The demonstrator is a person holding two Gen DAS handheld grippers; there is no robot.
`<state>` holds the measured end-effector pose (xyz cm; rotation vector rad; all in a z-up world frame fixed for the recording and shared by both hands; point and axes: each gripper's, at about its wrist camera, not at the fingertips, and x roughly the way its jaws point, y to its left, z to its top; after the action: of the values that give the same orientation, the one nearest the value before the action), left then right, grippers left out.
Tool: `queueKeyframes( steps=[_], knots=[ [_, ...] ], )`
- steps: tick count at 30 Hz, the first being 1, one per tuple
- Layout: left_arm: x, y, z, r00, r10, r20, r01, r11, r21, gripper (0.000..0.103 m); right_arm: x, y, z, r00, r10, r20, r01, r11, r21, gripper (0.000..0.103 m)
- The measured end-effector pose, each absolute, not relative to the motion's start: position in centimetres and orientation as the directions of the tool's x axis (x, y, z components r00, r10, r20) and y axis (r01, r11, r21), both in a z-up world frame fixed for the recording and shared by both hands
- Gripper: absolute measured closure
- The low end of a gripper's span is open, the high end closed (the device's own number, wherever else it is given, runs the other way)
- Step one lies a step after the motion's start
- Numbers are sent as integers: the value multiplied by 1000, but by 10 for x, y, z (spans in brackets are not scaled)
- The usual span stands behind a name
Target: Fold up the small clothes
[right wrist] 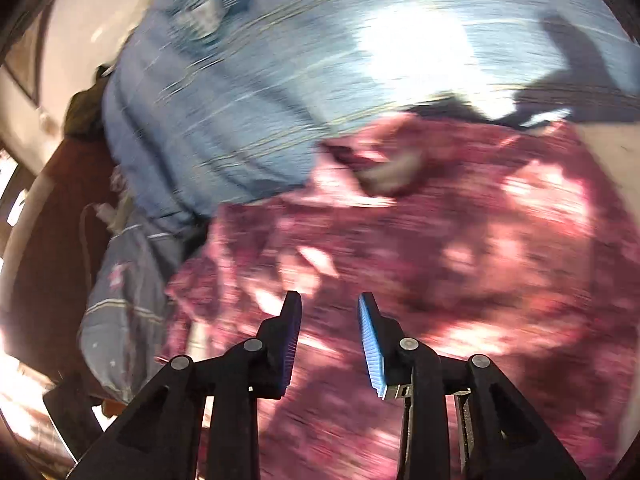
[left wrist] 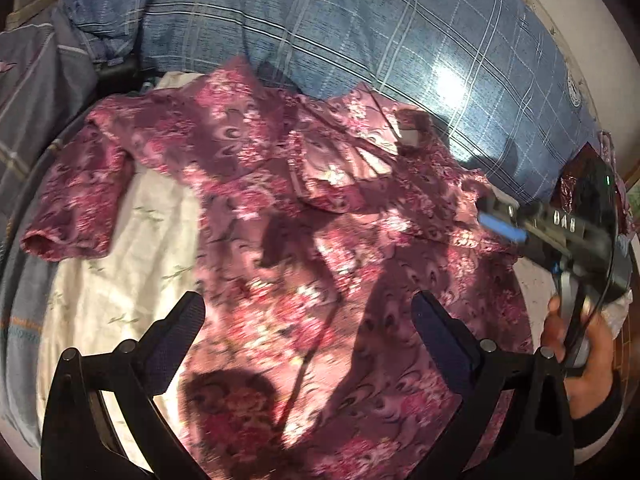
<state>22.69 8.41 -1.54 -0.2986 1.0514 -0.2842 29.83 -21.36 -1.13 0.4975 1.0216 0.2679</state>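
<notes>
Left wrist view, left to right: a grey-blue striped cover bunched at the far left edge, then a cream sheet with a faint leaf print under the work area. The pink-and-maroon floral garment is spread flat on that sheet, one short sleeve stretched out to the left, the neckline with its label toward the upper right, where the other sleeve looks folded in over the body. Behind it runs a blue plaid pillow with a sunlit patch. The left gripper hangs above the lower body of the garment, jaws wide apart, nothing between them, no contact visible. At the right edge the right gripper comes in over the garment's right side, a blue pad showing at its tip, with the person's right hand on its handle. Right wrist view is heavily motion-blurred: the plaid pillow upper left to centre, the garment filling the centre and right. Right gripper jaws stand partly apart with a clear gap, blue ribbed pads facing in, no cloth pinched between them; garment lies below the tips. Can't tell whether the tips touch the fabric.
</notes>
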Motion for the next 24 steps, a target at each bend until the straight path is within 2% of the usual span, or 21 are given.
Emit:
queueKeyframes(
  steps=[6, 10, 11, 12, 14, 17, 20, 24],
  knots=[
    [286, 28, -40, 371, -453, -811, -14, 871, -492, 0, 227, -306, -46, 484, 435, -759, 164, 807, 567, 71],
    [315, 7, -53, 382, -403, -832, -106, 875, -473, 0, 196, -338, -55, 518, 473, -712, 210, 737, 643, 71],
    [319, 3, -50, 405, -379, -832, -106, 885, -454, 5, 191, -345, -56, 531, 482, -697, 217, 717, 662, 71],
    [323, 0, -47, 420, -368, -829, -99, 890, -445, 16, 187, -350, -56, 543, 487, -684, 222, 703, 676, 71],
    [331, -3, -43, 424, -357, -832, -86, 899, -430, 92, 184, -358, -55, 562, 487, -669, 227, 686, 691, 71],
    [331, 15, -31, 474, -351, -807, -115, 884, -452, 92, 182, -370, -47, 609, 455, -649, 220, 690, 690, 70],
    [324, 40, -18, 531, -309, -789, -142, 886, -442, 92, 185, -381, -43, 643, 365, -674, 241, 738, 630, 64],
    [328, 56, -27, 486, -310, -817, -153, 890, -429, 91, 198, -393, -64, 622, 378, -686, 269, 720, 640, 64]
  ],
)
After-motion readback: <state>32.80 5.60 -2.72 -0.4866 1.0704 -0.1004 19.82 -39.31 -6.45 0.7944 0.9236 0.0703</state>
